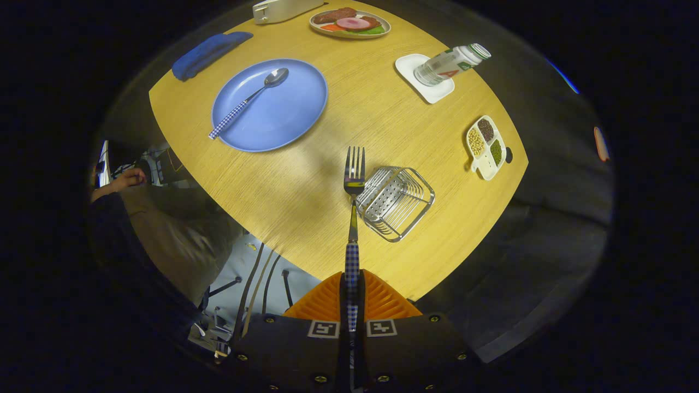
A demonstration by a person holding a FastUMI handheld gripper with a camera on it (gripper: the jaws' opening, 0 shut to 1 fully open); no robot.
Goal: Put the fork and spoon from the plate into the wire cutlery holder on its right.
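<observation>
My gripper (352,292) is shut on the checked handle of a fork (354,180), held high above the wooden table (306,196). The fork points straight ahead, its tines lined up just beside the left rim of the wire cutlery holder (396,202), which stands beyond the fingers. Farther off to the left lies the blue plate (289,117). A spoon (248,102) with a checked handle rests on the plate, its bowl pointing away and its handle end over the plate's near rim.
A white sectioned dish of beans (486,147) sits right of the holder. A bottle (450,64) lies on a white coaster, a plate of food (350,24) stands at the far edge, and a blue cloth (207,53) lies beyond the plate. A person's hand (123,180) shows at the left.
</observation>
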